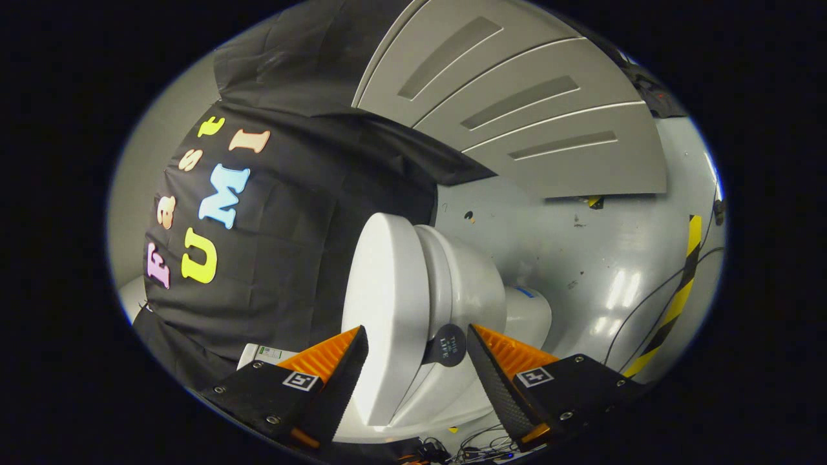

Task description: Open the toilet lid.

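Lid looks down on the bowl so far, so opening hasn't started; gripper fingers spread wide, straddling its edge, not pinching it yet.

You are in a test booth, not a home: black cloth wall, striped hazard tape, loose cables, toilet.

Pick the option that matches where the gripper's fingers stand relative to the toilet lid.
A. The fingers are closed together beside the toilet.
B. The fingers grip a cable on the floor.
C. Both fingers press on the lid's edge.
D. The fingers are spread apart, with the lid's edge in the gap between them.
D: the gripper is open, and the edge of the toilet lid sits between its spread fingers, neither visibly pressing on it.
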A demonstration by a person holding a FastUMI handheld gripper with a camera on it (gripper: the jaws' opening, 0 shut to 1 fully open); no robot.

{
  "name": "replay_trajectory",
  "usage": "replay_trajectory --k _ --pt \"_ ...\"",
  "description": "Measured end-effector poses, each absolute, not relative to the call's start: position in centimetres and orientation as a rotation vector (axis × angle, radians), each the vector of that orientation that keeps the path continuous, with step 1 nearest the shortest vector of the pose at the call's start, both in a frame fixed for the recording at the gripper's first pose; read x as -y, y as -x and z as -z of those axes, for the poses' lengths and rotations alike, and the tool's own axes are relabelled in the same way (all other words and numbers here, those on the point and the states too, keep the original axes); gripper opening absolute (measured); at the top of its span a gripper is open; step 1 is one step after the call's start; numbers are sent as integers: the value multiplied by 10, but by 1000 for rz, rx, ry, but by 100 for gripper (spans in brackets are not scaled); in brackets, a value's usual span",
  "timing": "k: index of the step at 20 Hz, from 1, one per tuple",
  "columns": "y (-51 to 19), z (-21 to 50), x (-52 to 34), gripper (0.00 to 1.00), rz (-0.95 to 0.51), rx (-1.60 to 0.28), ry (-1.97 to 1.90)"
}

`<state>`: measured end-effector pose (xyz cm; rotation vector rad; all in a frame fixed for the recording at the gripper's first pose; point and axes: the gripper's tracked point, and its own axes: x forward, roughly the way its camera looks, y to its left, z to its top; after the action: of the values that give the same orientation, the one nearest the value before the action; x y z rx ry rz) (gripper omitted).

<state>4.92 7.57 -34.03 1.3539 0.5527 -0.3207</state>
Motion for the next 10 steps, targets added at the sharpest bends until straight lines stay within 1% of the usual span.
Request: replay_trajectory --k 2,5,6,7,8,9,10 --pt "-48 347 -80 94 312 -571 -1387" --pt "-51 364 -99 93 294 -648 -1357" --pt "-53 366 -101 89 288 -665 -1359" --pt "-54 365 -101 73 283 -664 -1367" --pt "-53 367 -100 65 291 -665 -1368" --pt "-53 371 -99 51 300 -665 -1373" --pt "-51 372 -96 45 306 -656 -1390"
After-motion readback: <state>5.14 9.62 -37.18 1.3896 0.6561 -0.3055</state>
